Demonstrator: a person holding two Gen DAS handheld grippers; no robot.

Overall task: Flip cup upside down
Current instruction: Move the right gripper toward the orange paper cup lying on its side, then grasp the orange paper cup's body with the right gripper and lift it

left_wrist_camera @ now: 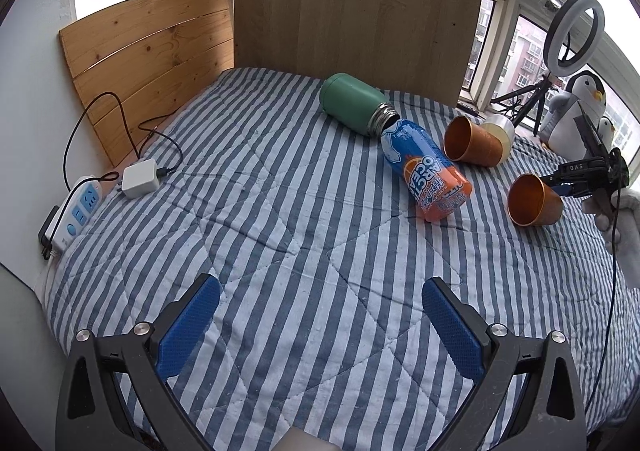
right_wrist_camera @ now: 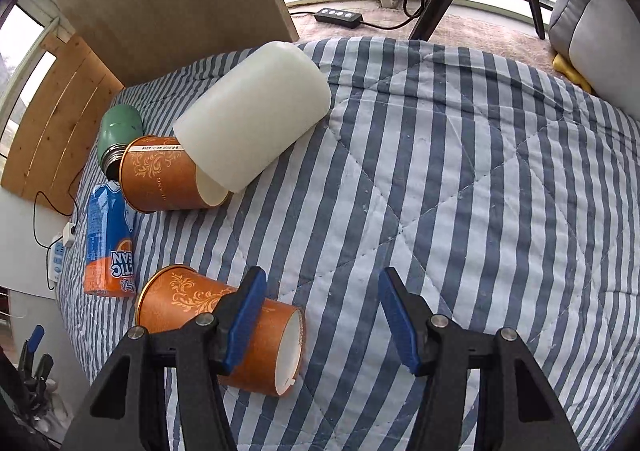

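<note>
Bed: striped quilt [right_wrist_camera: 460, 191], window behind
Cup: orange cup [right_wrist_camera: 224, 325] on its side, near the can [right_wrist_camera: 108, 247]
Right gripper [right_wrist_camera: 322, 315]: jaws apart, left finger by the cup
Left gripper [left_wrist_camera: 320, 325]: jaws apart, holding nothing

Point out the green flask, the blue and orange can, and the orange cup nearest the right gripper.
green flask [left_wrist_camera: 352, 103]: left wrist view, on its green side wall.
blue and orange can [left_wrist_camera: 424, 167]: left wrist view, on its printed side.
orange cup [right_wrist_camera: 180, 299]: right wrist view, on its patterned side near the rim.

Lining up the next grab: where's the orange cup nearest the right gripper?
The near orange cup lies on its side on the striped quilt, just left of the open right gripper, beside the soda can.
</note>
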